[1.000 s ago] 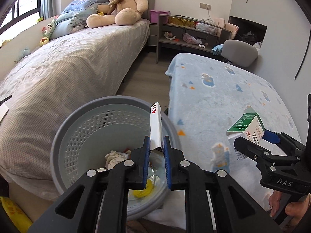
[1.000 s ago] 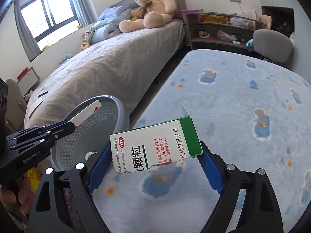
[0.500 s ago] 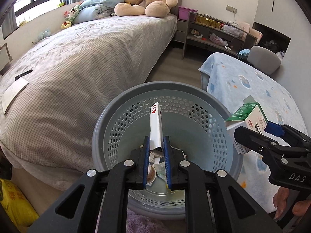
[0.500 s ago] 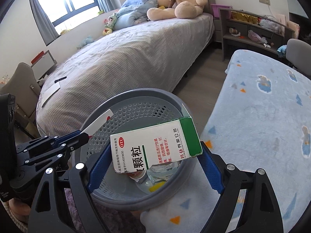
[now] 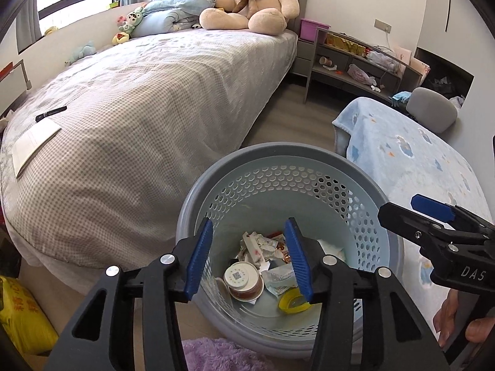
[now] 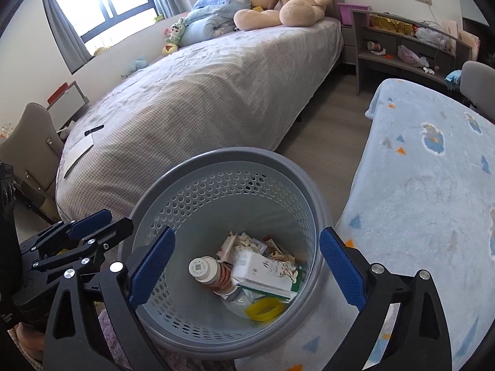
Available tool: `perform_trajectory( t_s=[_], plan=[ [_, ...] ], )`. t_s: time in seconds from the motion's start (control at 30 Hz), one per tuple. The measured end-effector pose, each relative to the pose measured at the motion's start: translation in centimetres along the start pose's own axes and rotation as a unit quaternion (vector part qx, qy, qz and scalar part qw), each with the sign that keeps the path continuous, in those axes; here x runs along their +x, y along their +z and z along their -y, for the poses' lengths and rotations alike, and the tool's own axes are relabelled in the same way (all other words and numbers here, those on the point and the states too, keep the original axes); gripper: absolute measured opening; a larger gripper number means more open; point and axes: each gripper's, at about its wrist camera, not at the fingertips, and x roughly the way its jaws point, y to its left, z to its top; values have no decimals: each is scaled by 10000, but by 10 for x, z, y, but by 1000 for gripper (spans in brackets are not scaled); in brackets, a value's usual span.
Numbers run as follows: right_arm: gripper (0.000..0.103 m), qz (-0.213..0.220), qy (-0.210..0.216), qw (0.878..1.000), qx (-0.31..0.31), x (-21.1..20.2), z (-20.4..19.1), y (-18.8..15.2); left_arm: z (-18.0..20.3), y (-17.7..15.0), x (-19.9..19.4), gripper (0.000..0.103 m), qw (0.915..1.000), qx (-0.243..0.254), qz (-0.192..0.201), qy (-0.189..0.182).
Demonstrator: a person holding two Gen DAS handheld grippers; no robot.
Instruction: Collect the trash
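Both of my grippers hang over the grey perforated wastebasket (image 5: 365, 204): the left gripper (image 5: 249, 258) has just been opening, its blue pads now partly apart with nothing between them, and the right gripper (image 6: 247, 266) has just been opening too, its jaws spread wide and empty. Down in the wastebasket I see the white and green medicine box (image 6: 263, 273) lying on the heap, touching a paper cup (image 6: 213, 273), with a yellow ring (image 6: 264, 307) nearer the front wall. I see the wastebasket standing between a grey checked bed (image 5: 139, 108) and a blue blanket (image 6: 427, 191).
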Motion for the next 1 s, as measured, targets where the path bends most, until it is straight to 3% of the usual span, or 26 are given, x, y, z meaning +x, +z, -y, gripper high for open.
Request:
perform_trajectory(
  t_s=[0.2, 0.57, 1.0],
  plan=[
    [93, 0, -49, 9999, 101, -4, 3, -5, 0, -1, -3, 60, 9999, -32, 49, 88],
    [93, 69, -111, 9998, 170, -14, 5, -10, 4, -4, -8, 71, 9998, -63, 36, 179],
    [95, 75, -180, 9996, 184, -18, 3, -13, 3, -3, -15, 77, 9990, -57, 88, 423]
  ],
)
